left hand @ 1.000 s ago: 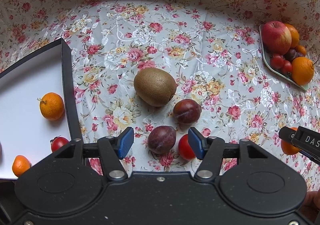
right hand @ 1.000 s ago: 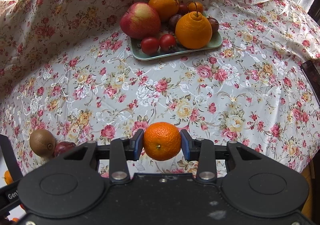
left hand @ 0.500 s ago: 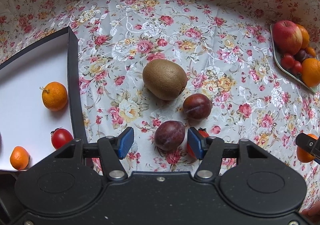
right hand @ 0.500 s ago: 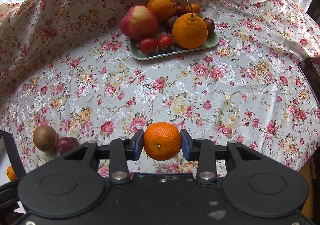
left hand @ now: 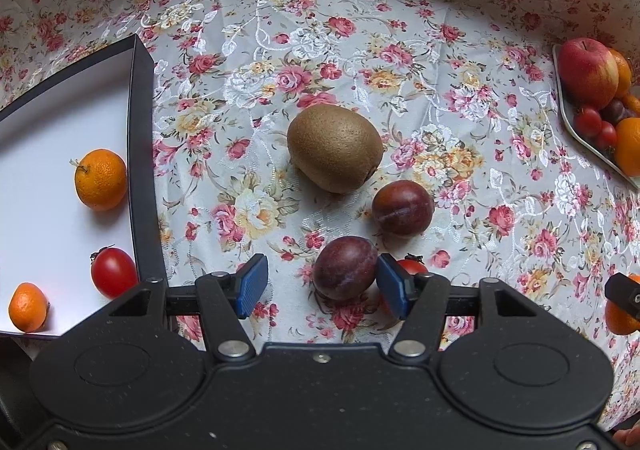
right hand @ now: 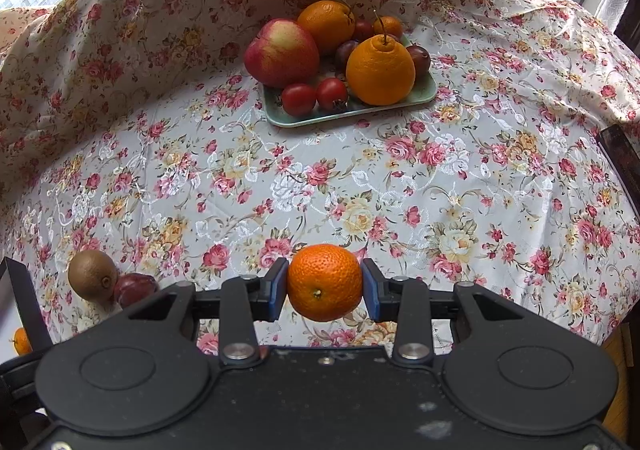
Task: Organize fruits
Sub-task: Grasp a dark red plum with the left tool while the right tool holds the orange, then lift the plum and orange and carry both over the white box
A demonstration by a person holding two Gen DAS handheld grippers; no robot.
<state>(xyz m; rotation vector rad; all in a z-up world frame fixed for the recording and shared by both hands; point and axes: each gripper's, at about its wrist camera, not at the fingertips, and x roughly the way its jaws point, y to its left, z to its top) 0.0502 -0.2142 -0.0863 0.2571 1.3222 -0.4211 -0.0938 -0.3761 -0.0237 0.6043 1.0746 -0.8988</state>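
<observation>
Left wrist view: left gripper [left hand: 319, 285] is held spread over the floral cloth [left hand: 360, 62], near plum [left hand: 345, 268] seen between its pads, ungripped — a mandarin [right hand: 325, 282] is pinched by the right gripper [right hand: 325, 289], well short of the far tray [right hand: 428, 93].

A tomato [left hand: 412, 265] is mostly hidden behind the left gripper's right pad [left hand: 391, 285]. The tray [left hand: 576, 132] and its fruit are cut off by the right edge. In the right wrist view, a plum [right hand: 134, 287] is partly covered by the kiwi [right hand: 92, 274].
</observation>
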